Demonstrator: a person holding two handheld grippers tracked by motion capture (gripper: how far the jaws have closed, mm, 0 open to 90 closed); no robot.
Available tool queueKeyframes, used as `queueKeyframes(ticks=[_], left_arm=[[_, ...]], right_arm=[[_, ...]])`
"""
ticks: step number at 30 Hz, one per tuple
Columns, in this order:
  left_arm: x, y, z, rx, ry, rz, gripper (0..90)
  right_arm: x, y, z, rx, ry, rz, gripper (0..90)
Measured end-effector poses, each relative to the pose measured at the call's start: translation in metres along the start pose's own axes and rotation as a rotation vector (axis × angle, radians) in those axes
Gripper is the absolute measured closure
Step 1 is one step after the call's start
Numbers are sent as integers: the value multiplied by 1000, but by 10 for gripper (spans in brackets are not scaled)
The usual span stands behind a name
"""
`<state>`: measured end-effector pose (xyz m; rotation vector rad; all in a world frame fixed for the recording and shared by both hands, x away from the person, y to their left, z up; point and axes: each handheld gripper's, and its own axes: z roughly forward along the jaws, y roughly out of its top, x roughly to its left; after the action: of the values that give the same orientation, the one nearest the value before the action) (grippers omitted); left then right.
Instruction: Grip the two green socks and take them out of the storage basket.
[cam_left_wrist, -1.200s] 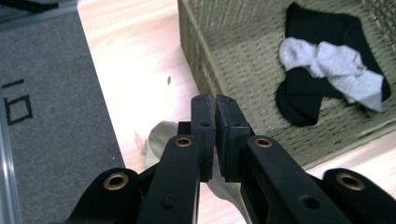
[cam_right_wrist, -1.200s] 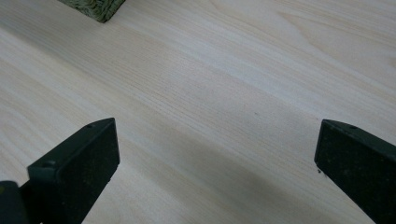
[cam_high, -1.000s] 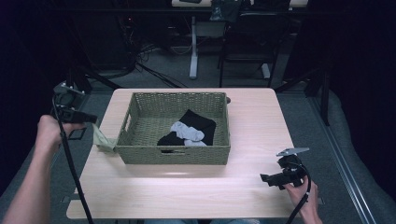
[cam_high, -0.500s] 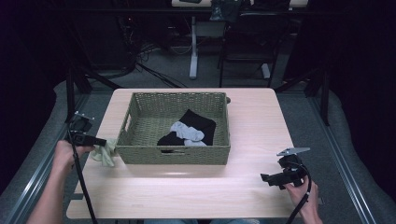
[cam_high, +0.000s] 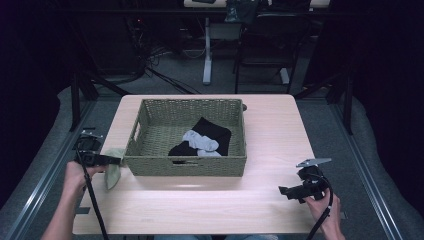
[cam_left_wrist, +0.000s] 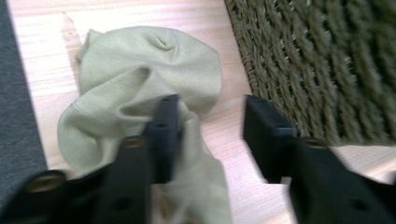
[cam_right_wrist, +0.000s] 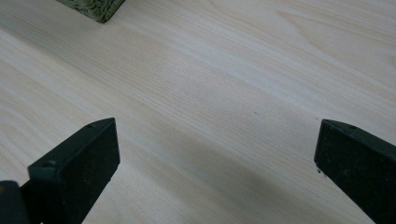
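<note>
A pale green sock lies crumpled on the table just left of the woven basket. My left gripper is low over it, and its jaws have just been opening. In the left gripper view the jaws stand apart; a fold of the sock lies against the left jaw, unpinched, and the basket wall is on the right. My right gripper rests near the table's front right, open over bare wood.
Inside the basket lie a black sock and pale grey socks. A basket corner shows far off in the right gripper view. A dark floor, chair legs and cables lie beyond the table's far edge.
My left gripper has come down beside the basket with the green sock, set it on the table and opened. The right gripper has not moved.
</note>
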<state>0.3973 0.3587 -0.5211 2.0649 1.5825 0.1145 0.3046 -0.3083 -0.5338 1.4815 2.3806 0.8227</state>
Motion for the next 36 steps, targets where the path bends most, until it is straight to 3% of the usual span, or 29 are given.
queueKeyframes(ticks=[4,7,12,19,30,36], left_arm=[[-15,-7,-13,-33,54,25,246],[-25,-13,-22,-60,82,49,168],[-46,-29,-42,-130,112,87,116],[-73,-55,-57,-178,128,132,14],[-89,-99,-36,-137,141,129,1],[-96,-112,-25,-109,148,139,1]], right_arm=[[0,0,-1,-1,4,0,0],[0,0,-1,-5,5,-3,0],[1,0,-1,-6,0,-3,0],[1,0,-1,-2,3,-4,0],[3,1,0,4,5,-8,0],[4,0,0,8,4,-15,0]])
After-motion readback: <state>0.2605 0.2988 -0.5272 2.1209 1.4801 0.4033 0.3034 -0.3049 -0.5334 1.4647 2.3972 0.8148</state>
